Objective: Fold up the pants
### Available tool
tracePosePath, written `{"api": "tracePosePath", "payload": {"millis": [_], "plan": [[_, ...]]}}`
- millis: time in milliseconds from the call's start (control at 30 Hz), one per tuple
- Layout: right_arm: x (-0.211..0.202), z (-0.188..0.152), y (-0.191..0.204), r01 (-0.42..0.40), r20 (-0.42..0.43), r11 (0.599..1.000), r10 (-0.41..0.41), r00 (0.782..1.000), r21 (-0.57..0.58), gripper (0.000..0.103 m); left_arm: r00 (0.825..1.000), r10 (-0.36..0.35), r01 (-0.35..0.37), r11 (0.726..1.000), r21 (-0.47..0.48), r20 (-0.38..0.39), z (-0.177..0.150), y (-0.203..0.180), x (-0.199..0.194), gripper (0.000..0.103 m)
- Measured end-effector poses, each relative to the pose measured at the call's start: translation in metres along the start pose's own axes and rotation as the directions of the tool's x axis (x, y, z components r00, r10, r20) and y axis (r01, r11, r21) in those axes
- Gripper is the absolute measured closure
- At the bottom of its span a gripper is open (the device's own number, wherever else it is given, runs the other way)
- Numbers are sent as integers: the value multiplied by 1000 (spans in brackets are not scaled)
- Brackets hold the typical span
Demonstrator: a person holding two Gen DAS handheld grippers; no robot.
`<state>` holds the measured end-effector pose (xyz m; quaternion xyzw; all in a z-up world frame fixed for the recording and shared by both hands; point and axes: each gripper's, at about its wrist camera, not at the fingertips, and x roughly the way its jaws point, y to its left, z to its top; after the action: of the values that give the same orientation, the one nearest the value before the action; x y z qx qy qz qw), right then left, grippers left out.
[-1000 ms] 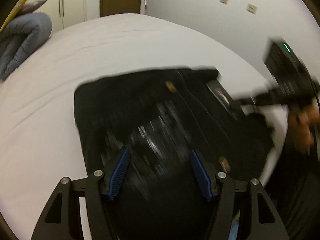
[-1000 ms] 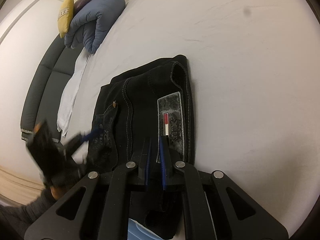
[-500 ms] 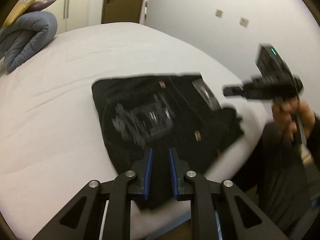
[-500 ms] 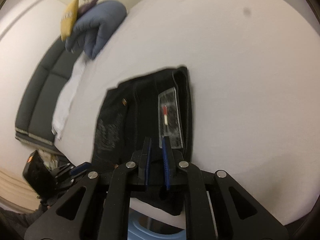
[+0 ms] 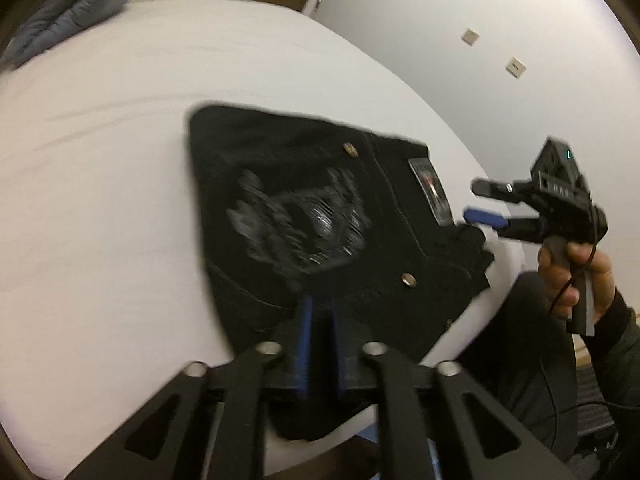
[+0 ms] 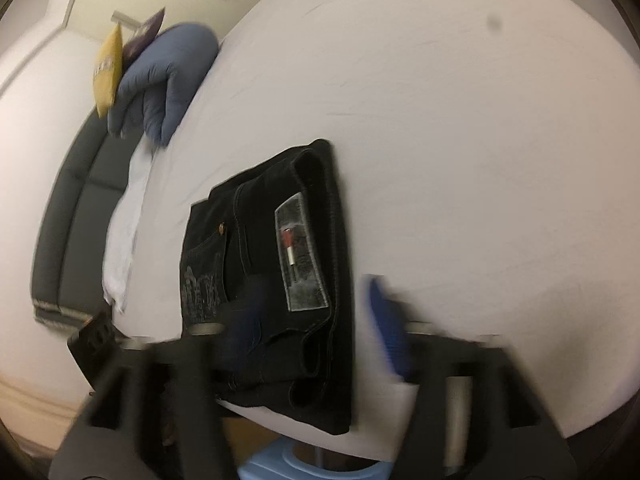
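Observation:
Black jeans (image 5: 304,216) lie folded in a compact rectangle on the white bed (image 5: 100,160), near its front edge, back pocket embroidery and waist label up. They also show in the right wrist view (image 6: 280,264). My left gripper (image 5: 318,312) is shut and empty, just above the jeans' near edge. My right gripper (image 6: 316,312) is open, blurred, hovering over the jeans' near end; it also shows in the left wrist view (image 5: 484,204) beside the waistband corner, holding nothing.
A rolled blue-grey duvet (image 6: 168,76) and a yellow cushion (image 6: 107,68) lie at the bed's far end. A dark sofa (image 6: 68,216) stands beside the bed. A white wall (image 5: 480,40) borders the other side. A light blue stool (image 6: 312,464) sits below the bed edge.
My right gripper has opened from shut and drawn back from the jeans. My left gripper, open a second ago, has shut and pulled back toward the bed's edge.

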<state>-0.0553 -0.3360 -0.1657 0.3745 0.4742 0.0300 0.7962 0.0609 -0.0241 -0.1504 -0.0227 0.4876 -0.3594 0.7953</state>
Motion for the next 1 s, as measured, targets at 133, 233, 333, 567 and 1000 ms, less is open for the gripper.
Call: {"api": "tracePosePath", "payload": {"millis": [133,233,333,567,1000], "plan": [[7,7,1,-45,2,999,45,999,-11,37,998,56,-53,996,-69,39,21,25,-4,28],[26,15,3,-81,-65,997,81,995,-2,38,999,4,-10,992,-126,-47,34,41,23,27],[52,22,-4,-62,-120,997,66,991,41,40,991,-53,28,979,-204,-119,41,50,48,19],[79,30,-3,-42,-146,999,44,988,21,80,984,-11,-22,983,-182,-177,60,38,65,63],[42,97,73,-111,-30,982,107,994,-155,89,998,53,-56,993,-108,-32,146,17,27,84]]}}
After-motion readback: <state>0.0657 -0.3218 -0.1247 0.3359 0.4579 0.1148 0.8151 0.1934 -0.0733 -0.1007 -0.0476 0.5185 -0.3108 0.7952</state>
